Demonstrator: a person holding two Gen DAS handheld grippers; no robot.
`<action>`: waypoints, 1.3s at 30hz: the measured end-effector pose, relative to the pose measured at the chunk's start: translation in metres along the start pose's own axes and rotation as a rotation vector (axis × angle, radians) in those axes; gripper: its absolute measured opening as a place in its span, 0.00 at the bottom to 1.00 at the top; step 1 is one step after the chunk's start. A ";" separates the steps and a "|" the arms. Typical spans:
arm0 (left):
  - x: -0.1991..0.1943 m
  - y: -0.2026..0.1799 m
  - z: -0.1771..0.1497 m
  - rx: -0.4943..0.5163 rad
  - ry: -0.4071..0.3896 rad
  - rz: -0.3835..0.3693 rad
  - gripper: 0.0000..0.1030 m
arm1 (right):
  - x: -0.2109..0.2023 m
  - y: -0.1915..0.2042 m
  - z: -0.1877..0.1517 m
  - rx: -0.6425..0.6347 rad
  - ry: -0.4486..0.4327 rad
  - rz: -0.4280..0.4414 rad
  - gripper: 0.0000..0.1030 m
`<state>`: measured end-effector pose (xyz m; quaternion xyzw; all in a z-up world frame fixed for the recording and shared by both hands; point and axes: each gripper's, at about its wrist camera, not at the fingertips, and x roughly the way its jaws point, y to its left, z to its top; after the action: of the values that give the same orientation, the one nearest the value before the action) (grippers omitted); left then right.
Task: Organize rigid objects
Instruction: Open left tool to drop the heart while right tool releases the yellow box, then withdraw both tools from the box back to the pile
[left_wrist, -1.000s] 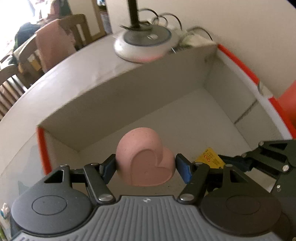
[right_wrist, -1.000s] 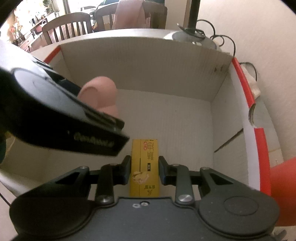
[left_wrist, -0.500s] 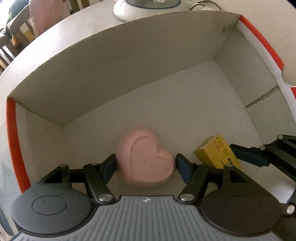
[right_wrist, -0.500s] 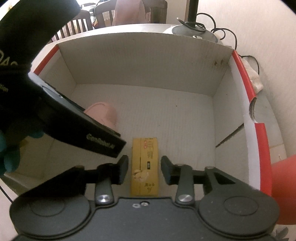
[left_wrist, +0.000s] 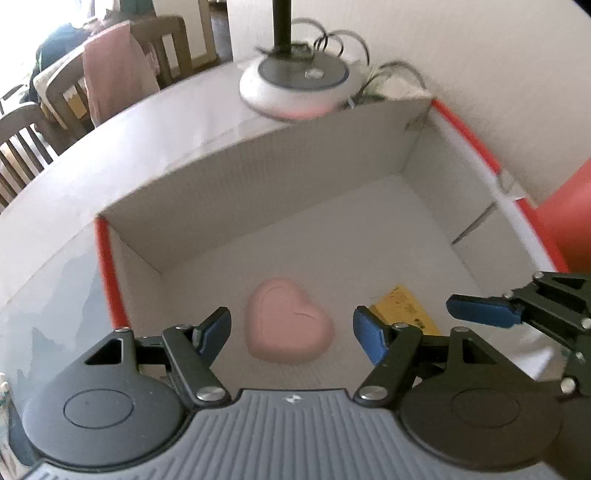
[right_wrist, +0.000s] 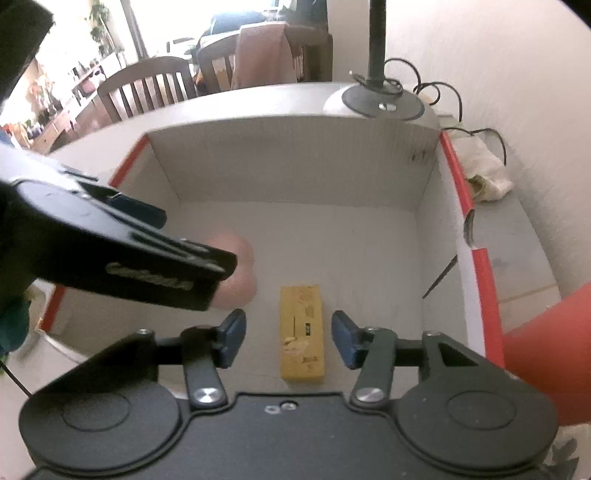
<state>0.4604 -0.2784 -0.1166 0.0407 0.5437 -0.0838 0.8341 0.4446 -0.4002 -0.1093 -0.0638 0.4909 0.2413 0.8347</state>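
Note:
A pink heart-shaped block (left_wrist: 288, 326) lies flat on the floor of a white cardboard box (left_wrist: 258, 184) with red-edged rims. My left gripper (left_wrist: 291, 332) hangs above the heart, its jaws opening, blue pads clear of it on both sides. A yellow rectangular packet (right_wrist: 302, 332) lies on the box floor to the heart's right, also seen as the packet (left_wrist: 404, 310) in the left wrist view. My right gripper (right_wrist: 288, 338) hovers over the packet, jaws opening, pads apart from it. In the right wrist view the left gripper's body hides most of the heart (right_wrist: 240, 273).
A round lamp base (left_wrist: 299, 85) with a black pole and cables stands behind the box. A crumpled white cloth (right_wrist: 484, 177) lies by the wall. An orange-red object (left_wrist: 569, 221) sits right of the box. Wooden chairs (right_wrist: 147, 88) stand beyond the table.
Both grippers let go: the heart and the yellow packet now lie free on the box floor. Both sets of jaws widened and both grippers rose, so the box looks farther away.

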 end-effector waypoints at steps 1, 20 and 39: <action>-0.009 0.002 -0.004 -0.004 -0.018 0.002 0.70 | -0.003 0.003 0.001 -0.002 -0.008 0.004 0.55; -0.124 0.050 -0.072 -0.124 -0.239 -0.008 0.70 | -0.072 0.083 -0.013 -0.027 -0.183 0.097 0.71; -0.206 0.137 -0.223 -0.249 -0.352 -0.017 0.82 | -0.079 0.228 -0.056 -0.154 -0.233 0.176 0.78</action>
<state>0.2035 -0.0889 -0.0220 -0.0825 0.3961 -0.0290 0.9140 0.2625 -0.2468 -0.0411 -0.0559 0.3743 0.3562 0.8543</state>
